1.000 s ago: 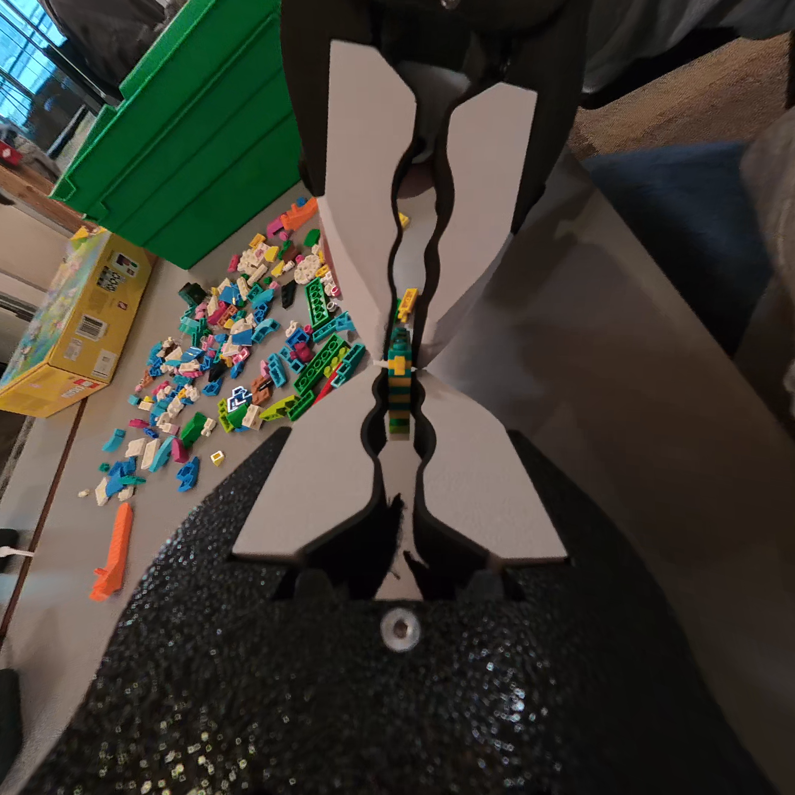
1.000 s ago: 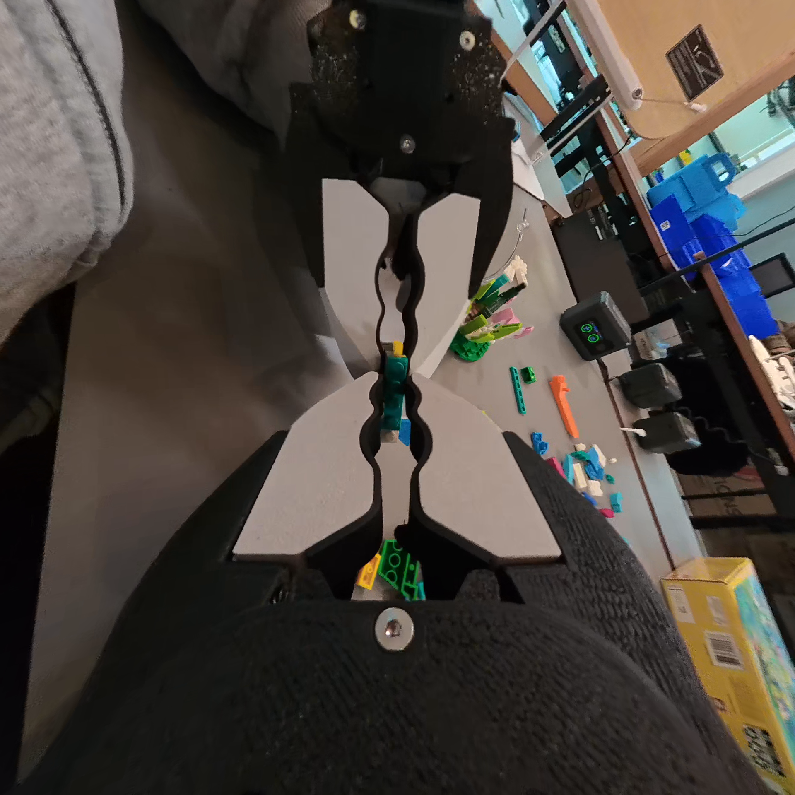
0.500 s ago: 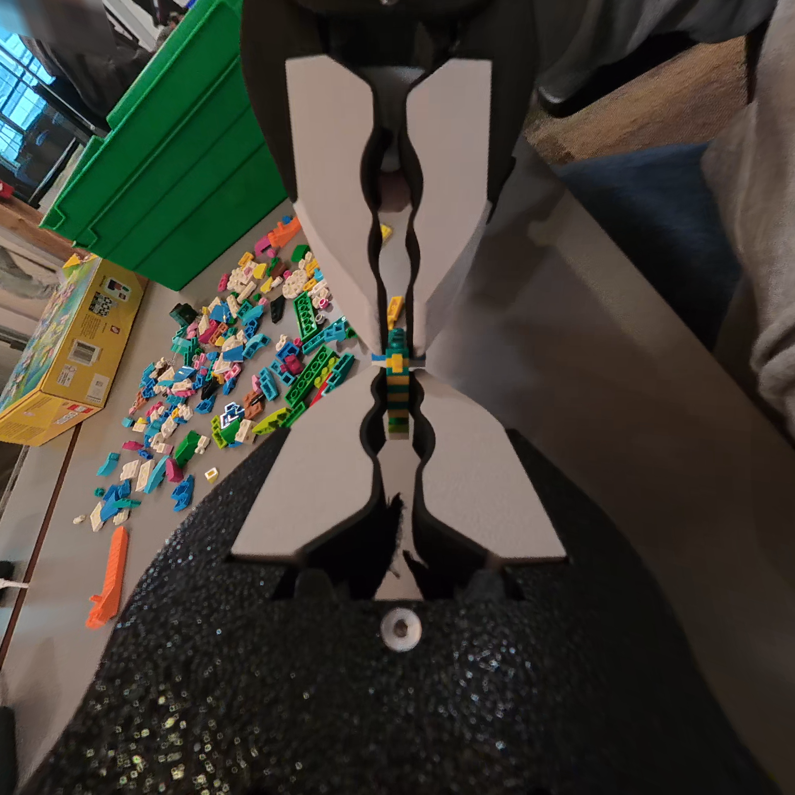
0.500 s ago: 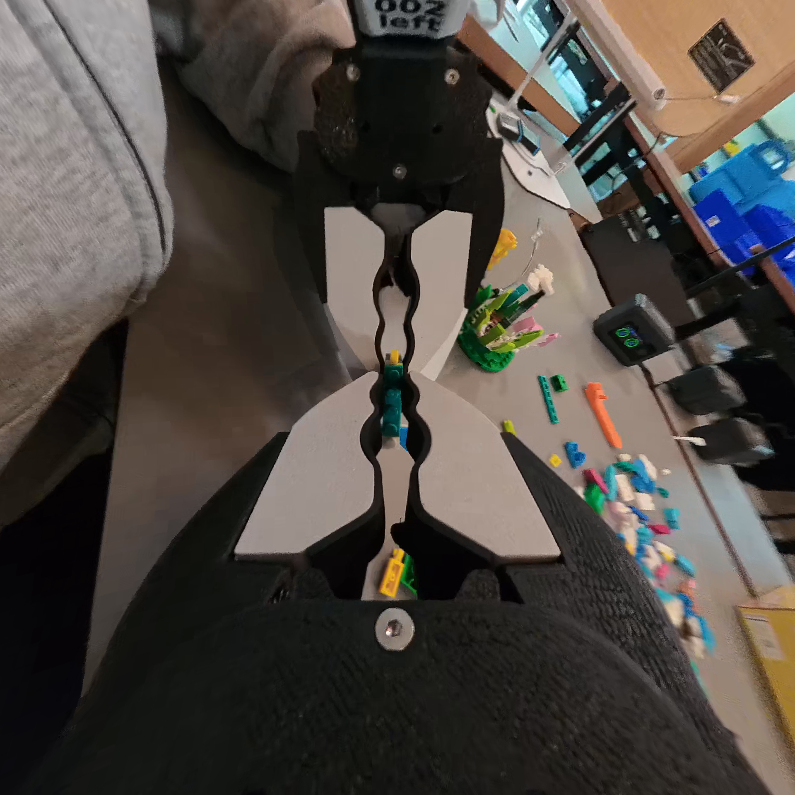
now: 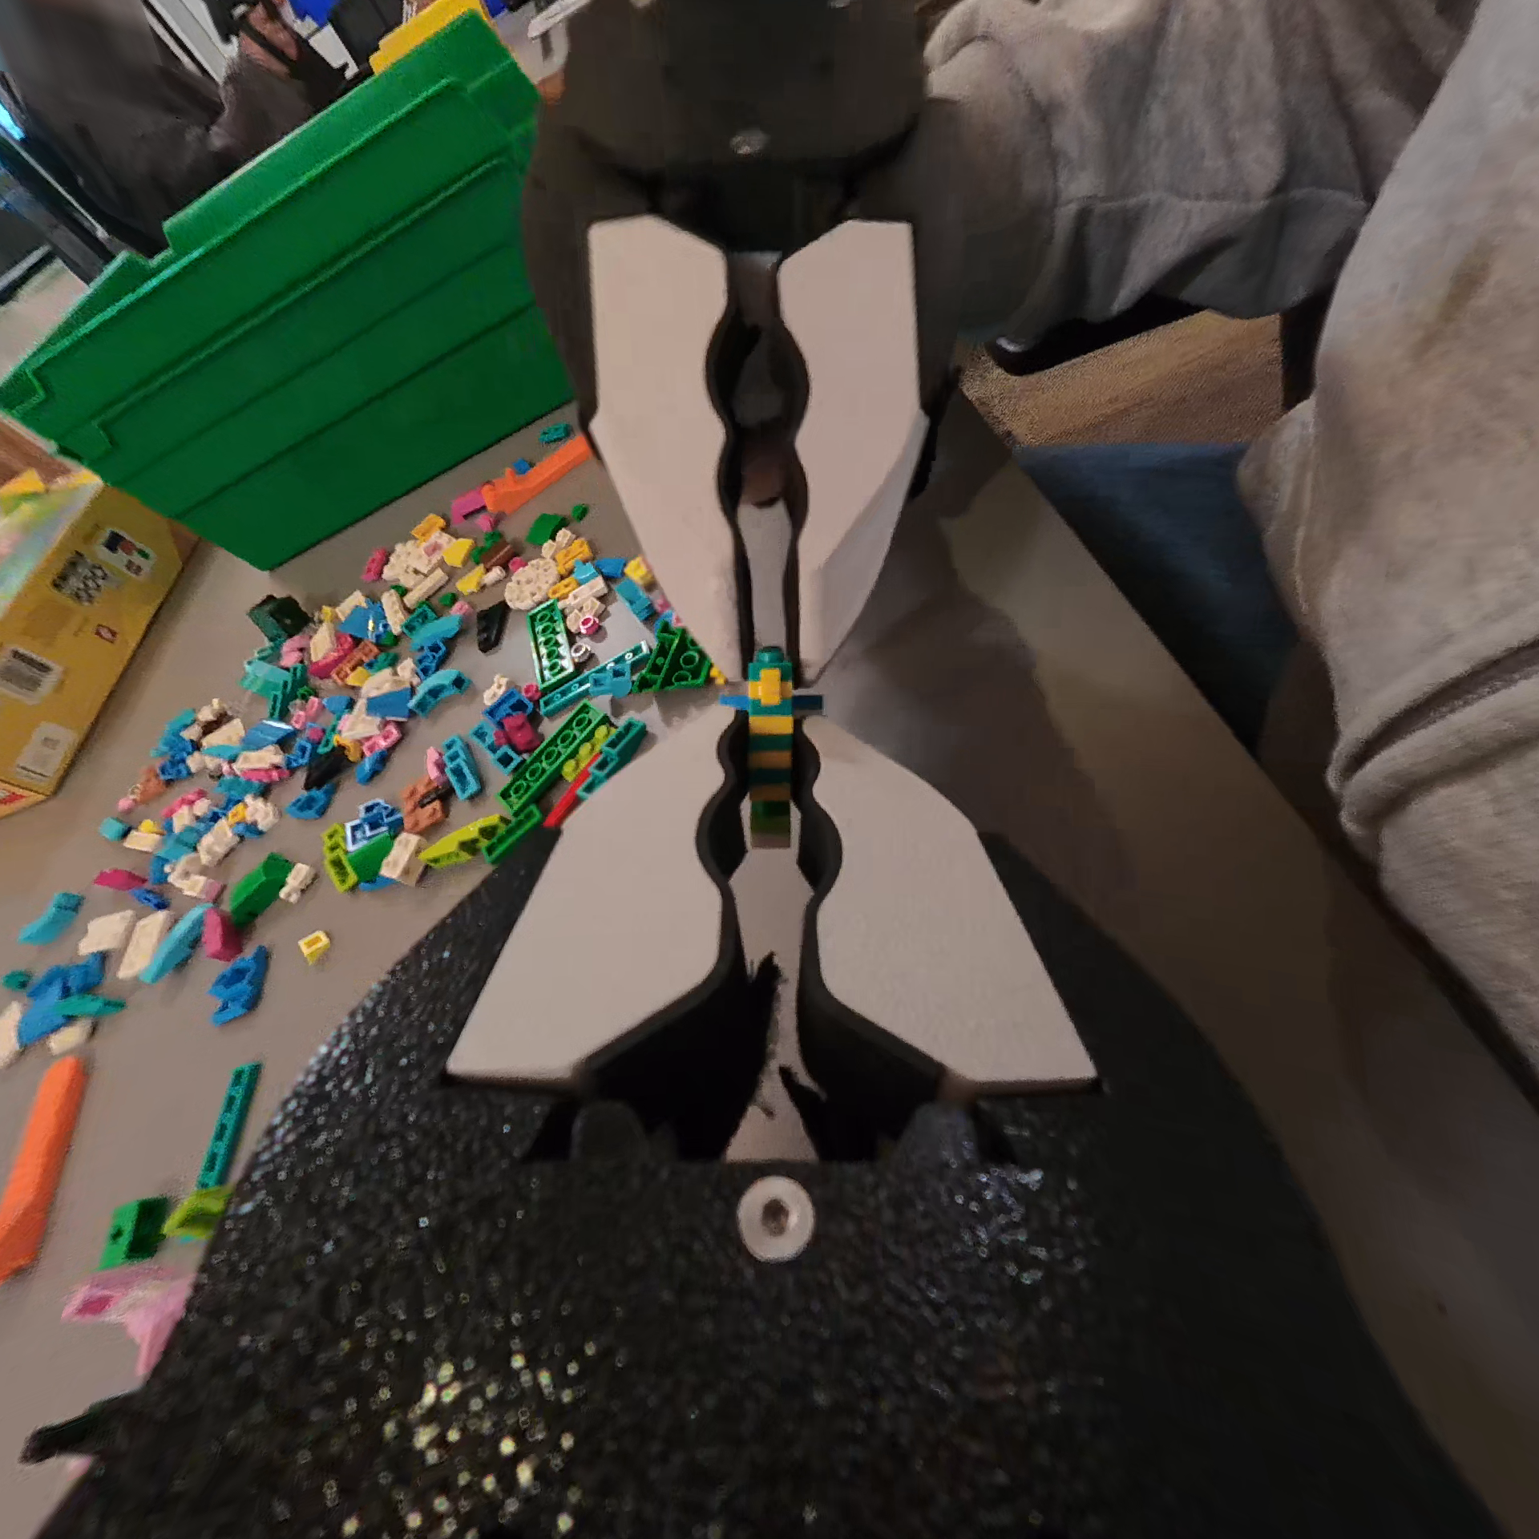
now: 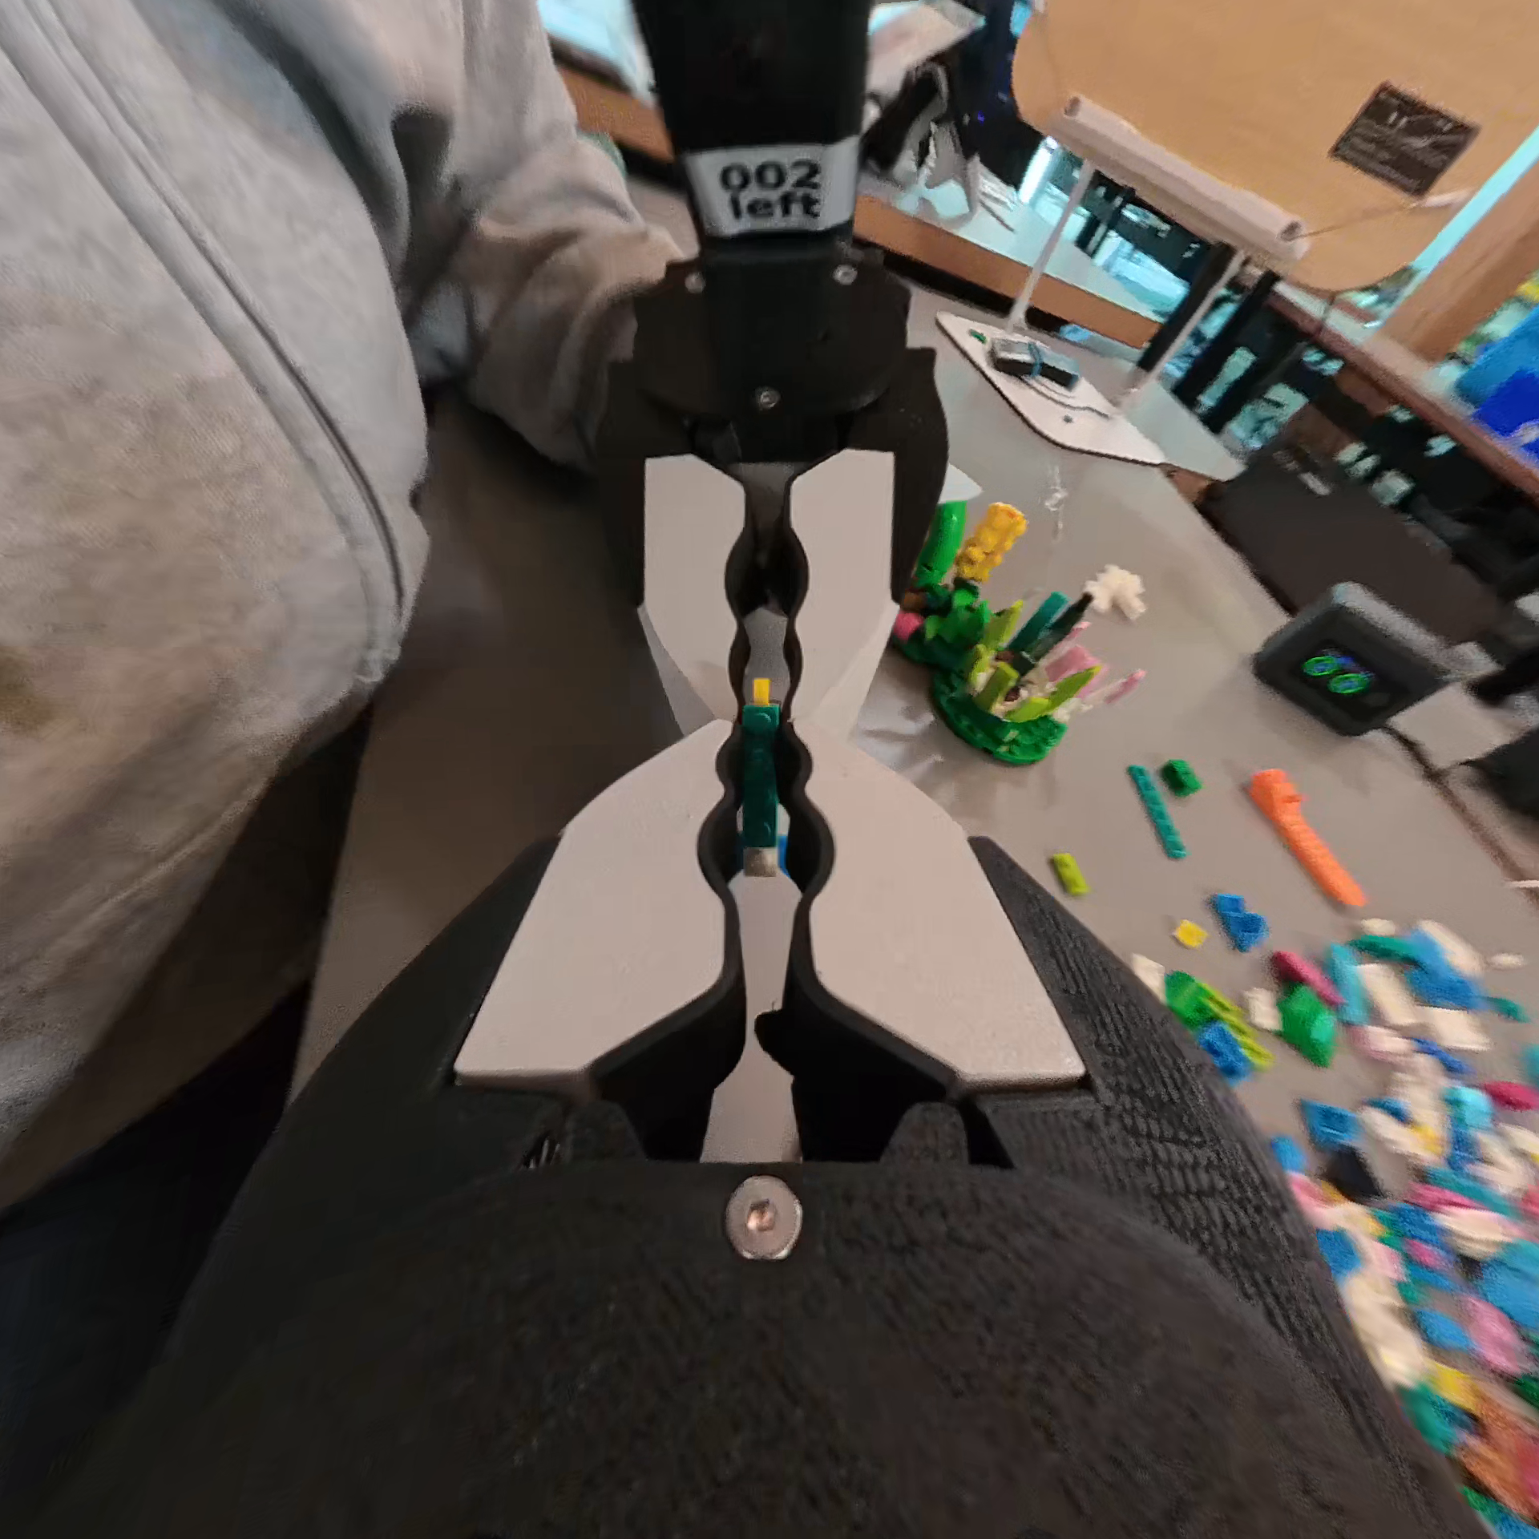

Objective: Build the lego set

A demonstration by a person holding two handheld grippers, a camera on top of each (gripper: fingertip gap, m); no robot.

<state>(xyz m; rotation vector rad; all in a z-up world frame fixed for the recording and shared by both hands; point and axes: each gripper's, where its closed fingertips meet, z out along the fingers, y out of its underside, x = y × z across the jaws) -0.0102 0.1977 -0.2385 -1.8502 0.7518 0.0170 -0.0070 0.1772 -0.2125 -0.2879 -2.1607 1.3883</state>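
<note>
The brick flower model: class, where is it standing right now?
In the right wrist view the flower model stands upright on the grey table, right of the two meeting grippers, with a teal strip and a small green brick just beside it.

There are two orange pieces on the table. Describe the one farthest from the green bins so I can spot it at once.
Start at the stacked green bins and come down across the loose brick pile to the table's near-left edge. The long orange tool lies there alone, beside a thin teal strip; the other orange piece lies right by the bins.
</note>
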